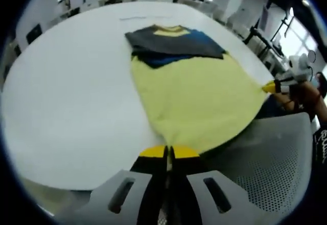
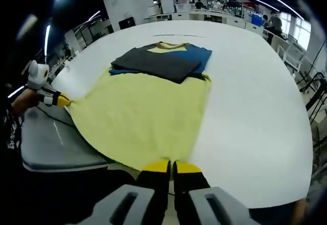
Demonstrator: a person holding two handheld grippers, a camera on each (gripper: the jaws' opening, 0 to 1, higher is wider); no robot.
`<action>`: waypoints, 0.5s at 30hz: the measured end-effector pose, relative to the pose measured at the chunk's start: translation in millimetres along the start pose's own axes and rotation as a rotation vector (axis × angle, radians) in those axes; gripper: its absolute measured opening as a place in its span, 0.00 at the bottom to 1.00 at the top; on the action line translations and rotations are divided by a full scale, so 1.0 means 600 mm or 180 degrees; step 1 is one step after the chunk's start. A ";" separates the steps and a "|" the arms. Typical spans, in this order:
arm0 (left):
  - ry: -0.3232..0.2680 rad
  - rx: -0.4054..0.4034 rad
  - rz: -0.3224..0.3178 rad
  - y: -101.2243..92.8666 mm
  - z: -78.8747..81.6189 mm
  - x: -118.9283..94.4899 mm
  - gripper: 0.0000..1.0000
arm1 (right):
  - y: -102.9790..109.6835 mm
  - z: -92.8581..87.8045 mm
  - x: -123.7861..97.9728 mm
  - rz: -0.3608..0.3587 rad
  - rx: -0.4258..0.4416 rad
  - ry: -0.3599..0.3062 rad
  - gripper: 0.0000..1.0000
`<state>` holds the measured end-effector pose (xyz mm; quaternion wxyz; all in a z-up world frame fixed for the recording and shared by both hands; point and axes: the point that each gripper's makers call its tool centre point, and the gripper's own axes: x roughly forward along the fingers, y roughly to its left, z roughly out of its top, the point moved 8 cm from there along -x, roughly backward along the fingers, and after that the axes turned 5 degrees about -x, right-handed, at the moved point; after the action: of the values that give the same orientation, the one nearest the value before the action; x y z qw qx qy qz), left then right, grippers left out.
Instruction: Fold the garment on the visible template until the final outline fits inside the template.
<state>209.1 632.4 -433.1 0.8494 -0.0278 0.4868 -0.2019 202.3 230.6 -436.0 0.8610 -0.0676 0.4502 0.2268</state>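
Both tongs clenched on the hem of the garment (image 1: pixel 196 100), one at each bottom corner. In the left gripper view, the left gripper (image 1: pixel 168 152) pinches the yellow hem at 6 o'clock; the right gripper (image 1: pixel 271 87) shows at 3 o'clock, also biting the hem edge. In the right gripper view, the right gripper (image 2: pixel 171 167) holds the hem at 6 o'clock, the left one out at 9 o'clock.

The garment lies flat on the white table (image 1: pixel 66 97), hem hanging just over the near edge toward me. Collar at 12 o'clock, far end. Sleeves, one dark grey and one blue, already lie folded in across the chest. Long axis runs from the tongs straight away, 6 to 12 o'clock, collar pointing away.

I cannot make out a template outline under the cloth; a faint line shows on the table beyond the collar.

My reading: the next fold is hem up toward collar, carried along that long axis. Neither arm is nearer; both sit level on the hem, so they should travel together or the fold line skews.

A grey perforated chair back (image 1: pixel 276 158) sits below the table edge, near the hem.
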 end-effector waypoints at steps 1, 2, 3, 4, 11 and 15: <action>-0.0034 -0.0018 -0.0013 0.001 0.006 -0.002 0.00 | -0.001 0.009 -0.002 -0.0011 -0.0011 -0.0050 0.00; -0.0056 -0.0028 -0.0018 0.002 0.011 -0.004 0.00 | -0.002 0.015 -0.004 -0.0024 -0.0030 -0.0086 0.00; -0.0083 -0.0037 -0.0023 0.002 0.015 -0.005 0.00 | -0.003 0.021 -0.005 -0.0038 -0.0048 -0.0109 0.00; -0.0150 -0.0034 -0.0035 0.003 0.024 -0.008 0.00 | -0.006 0.028 -0.006 -0.0057 -0.0077 -0.0151 0.00; -0.0440 -0.0012 -0.0023 0.015 0.068 -0.015 0.00 | -0.019 0.065 -0.014 -0.0048 -0.0074 -0.0351 0.00; -0.0575 -0.0026 -0.0014 0.022 0.092 -0.019 0.00 | -0.026 0.079 -0.017 -0.0065 -0.0107 -0.0392 0.00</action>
<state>254.3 640.6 -398.2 0.8893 -0.0504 0.4088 -0.1984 239.3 228.6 -401.4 0.8881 -0.0726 0.3918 0.2293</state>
